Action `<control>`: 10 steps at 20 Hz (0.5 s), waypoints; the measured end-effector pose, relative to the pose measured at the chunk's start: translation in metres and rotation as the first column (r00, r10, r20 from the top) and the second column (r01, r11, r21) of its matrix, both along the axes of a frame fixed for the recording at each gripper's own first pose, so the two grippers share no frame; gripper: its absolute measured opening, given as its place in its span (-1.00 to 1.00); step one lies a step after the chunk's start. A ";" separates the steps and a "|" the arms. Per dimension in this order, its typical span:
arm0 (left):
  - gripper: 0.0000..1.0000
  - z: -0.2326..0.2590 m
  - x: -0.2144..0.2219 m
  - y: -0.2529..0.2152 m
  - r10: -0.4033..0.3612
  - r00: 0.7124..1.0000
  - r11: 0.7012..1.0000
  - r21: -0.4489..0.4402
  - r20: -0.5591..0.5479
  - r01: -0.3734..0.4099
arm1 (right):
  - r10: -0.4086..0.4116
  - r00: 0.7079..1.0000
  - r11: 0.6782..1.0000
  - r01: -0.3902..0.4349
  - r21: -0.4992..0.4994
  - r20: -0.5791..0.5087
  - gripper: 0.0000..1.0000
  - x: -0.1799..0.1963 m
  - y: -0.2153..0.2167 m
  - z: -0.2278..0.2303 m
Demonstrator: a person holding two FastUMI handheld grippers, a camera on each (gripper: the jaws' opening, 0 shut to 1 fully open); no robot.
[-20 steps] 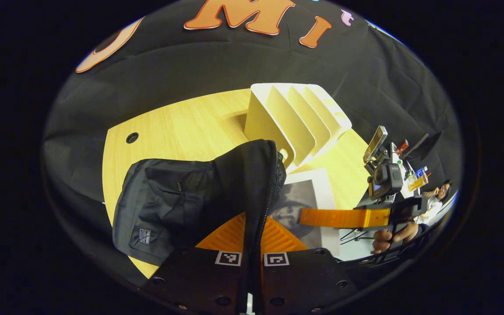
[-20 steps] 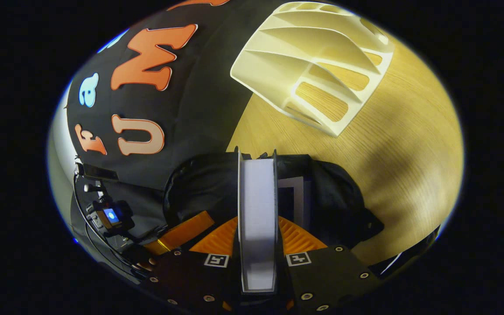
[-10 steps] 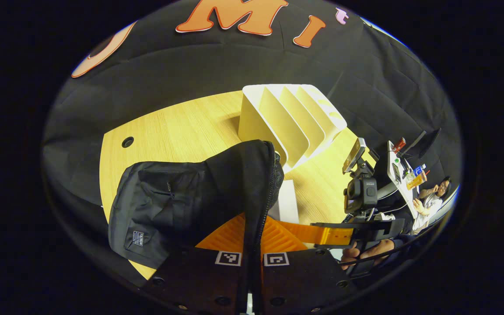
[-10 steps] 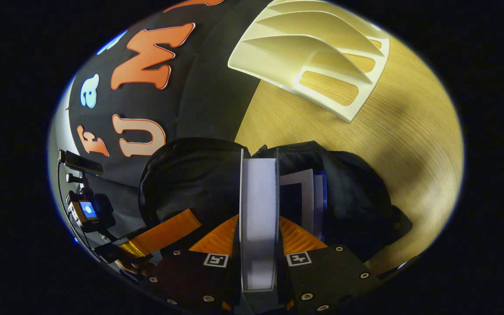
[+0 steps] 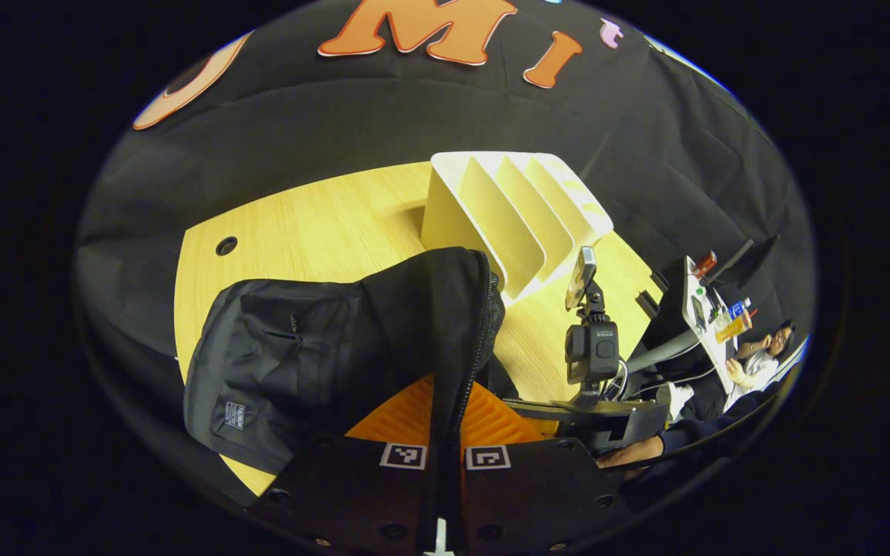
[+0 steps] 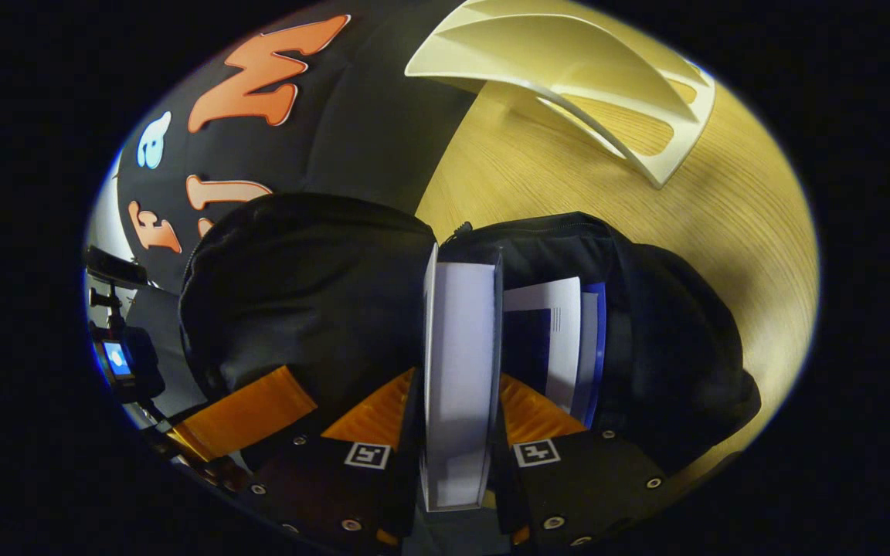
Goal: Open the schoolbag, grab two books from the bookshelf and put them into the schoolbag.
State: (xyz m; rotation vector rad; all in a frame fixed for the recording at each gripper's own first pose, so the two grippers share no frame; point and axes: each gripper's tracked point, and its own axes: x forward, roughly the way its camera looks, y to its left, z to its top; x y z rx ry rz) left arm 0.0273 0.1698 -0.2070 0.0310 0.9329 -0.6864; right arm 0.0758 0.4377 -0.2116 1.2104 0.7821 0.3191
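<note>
The black schoolbag (image 5: 298,347) lies on the wooden table, and my left gripper (image 5: 445,409) is shut on its zipper edge, holding the flap up. In the right gripper view my right gripper (image 6: 456,401) is shut on a white book (image 6: 456,347), held edge-on with its far end inside the schoolbag's (image 6: 298,309) open mouth. A second book (image 6: 561,340) with a blue cover stands inside the bag just to its right. The white bookshelf (image 5: 507,216) stands behind the bag with bare slots. The right gripper's body (image 5: 607,417) reaches in behind the raised flap.
The table (image 6: 723,208) stretches past the bag toward the bookshelf (image 6: 568,69). A round cable hole (image 5: 225,245) sits near the table's far left corner. A desk with clutter and a seated person (image 5: 762,347) lie beyond the booth at right.
My right gripper has gone down and forward, carrying the white book deeper into the bag's mouth. In the left gripper view the book has passed behind the raised flap. The left gripper holds steady.
</note>
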 end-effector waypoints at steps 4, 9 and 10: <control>-0.91 -0.004 -0.003 0.005 0.070 0.997 0.998 0.000 0.013 -0.070 | 0.126 0.988 0.986 -0.135 -0.097 -0.093 0.39 -0.020 0.000 -0.018; -0.89 -0.010 -0.009 0.009 0.150 0.989 0.989 -0.001 0.013 -0.150 | 0.223 0.973 0.924 -0.228 -0.306 -0.053 0.82 -0.035 -0.034 -0.010; -0.89 -0.011 -0.009 0.009 0.161 0.987 0.987 0.000 0.016 -0.161 | 0.222 0.974 0.917 -0.226 -0.329 -0.050 0.90 -0.033 -0.041 -0.012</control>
